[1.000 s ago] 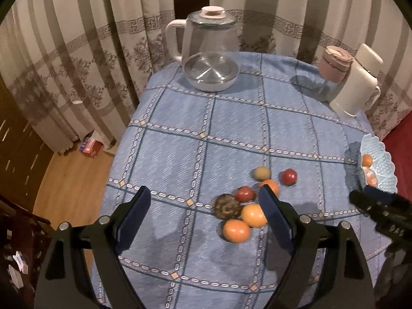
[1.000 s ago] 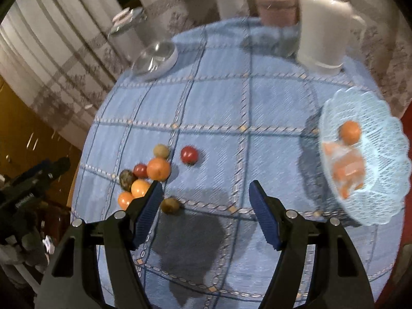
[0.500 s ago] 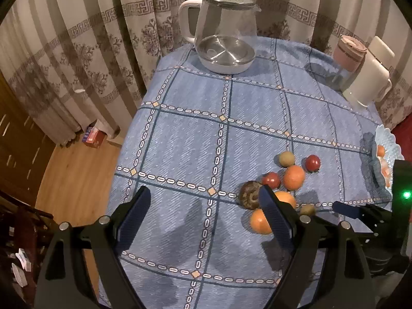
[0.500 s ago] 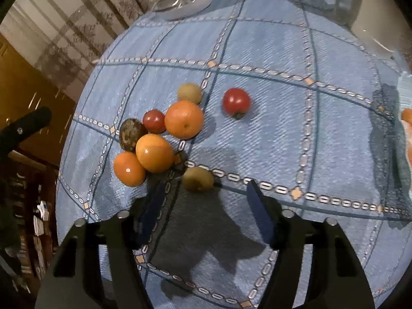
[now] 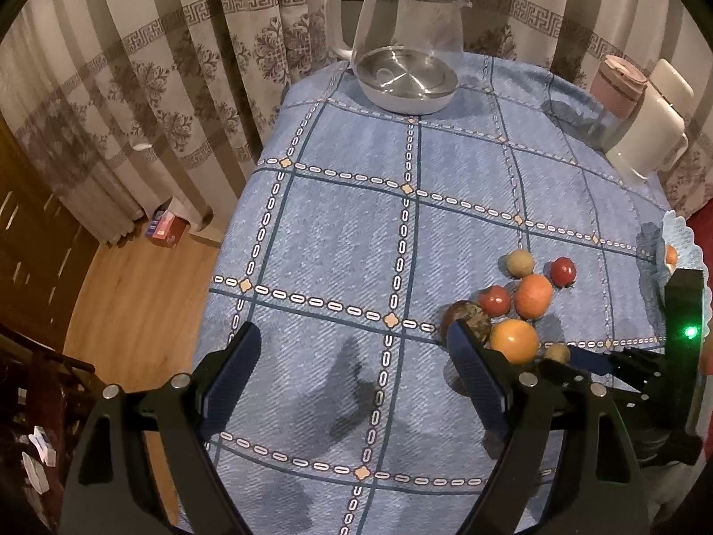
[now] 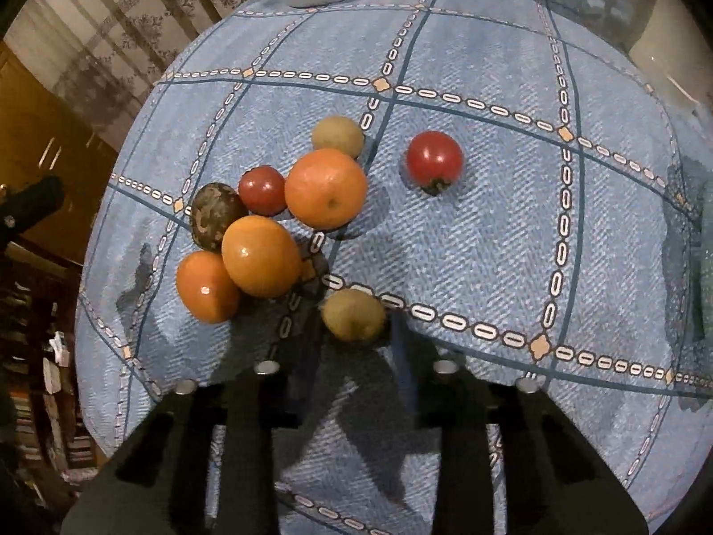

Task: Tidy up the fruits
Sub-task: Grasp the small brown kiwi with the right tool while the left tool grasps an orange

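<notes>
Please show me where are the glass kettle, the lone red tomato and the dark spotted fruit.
glass kettle point(image 5: 407, 40): left wrist view, glass wall.
lone red tomato point(image 6: 434, 159): right wrist view, top.
dark spotted fruit point(image 6: 211, 211): right wrist view, skin.

This is a room in a home, likely a dining or living room. A table point(image 5: 338, 232) wears a blue checked tablecloth, and on it stand a glass kettle point(image 5: 407, 40) with a pink-knobbed lid, a cream jug point(image 5: 646, 138) and a pink lidded cup point(image 5: 617, 82). Loose fruit point(image 6: 325, 187) lies on the cloth near a pale blue lace-edged bowl point(image 5: 679, 234). Striped, patterned curtains point(image 5: 147, 71) hang behind, and the floor point(image 5: 129, 294) is warm wood with a small box point(image 5: 167, 229) by the curtain.
</notes>
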Demonstrator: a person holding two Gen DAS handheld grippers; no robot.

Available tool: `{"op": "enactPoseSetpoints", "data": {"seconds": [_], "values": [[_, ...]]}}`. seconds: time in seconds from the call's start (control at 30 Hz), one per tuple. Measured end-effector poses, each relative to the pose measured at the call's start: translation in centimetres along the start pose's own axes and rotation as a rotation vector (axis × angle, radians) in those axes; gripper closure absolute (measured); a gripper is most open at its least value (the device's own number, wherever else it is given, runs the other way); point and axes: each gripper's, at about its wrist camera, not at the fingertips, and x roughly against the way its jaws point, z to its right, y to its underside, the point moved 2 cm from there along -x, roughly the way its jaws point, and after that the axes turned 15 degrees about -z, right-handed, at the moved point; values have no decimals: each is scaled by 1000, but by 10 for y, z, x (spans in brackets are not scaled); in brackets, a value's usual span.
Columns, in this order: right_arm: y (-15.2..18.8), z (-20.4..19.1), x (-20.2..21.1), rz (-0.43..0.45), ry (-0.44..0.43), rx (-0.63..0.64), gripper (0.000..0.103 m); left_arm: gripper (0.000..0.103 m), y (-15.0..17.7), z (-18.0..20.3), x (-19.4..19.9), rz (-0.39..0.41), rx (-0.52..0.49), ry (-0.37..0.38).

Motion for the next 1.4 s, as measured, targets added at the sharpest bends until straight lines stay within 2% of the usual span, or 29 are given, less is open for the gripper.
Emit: {"op": "enactPoseSetpoints", "data": {"seconds": [0.23, 0.67, 0.93, 1.2, 1.4], "values": [[8, 7, 12, 17, -6, -19, 74, 18, 2, 10, -10, -15, -27, 6], [30, 27, 46, 63, -4, -55, 74, 18, 9, 57, -46, -71, -143, 24], [39, 39, 61, 78, 3, -67, 74, 18, 11, 72, -65, -115, -161, 61], [49, 52, 72, 90, 9, -74, 74, 28, 14, 83, -79, -152, -159, 80], [56, 59, 78, 97, 15, -71, 74, 41, 18, 89, -92, -181, -153, 90]]}}
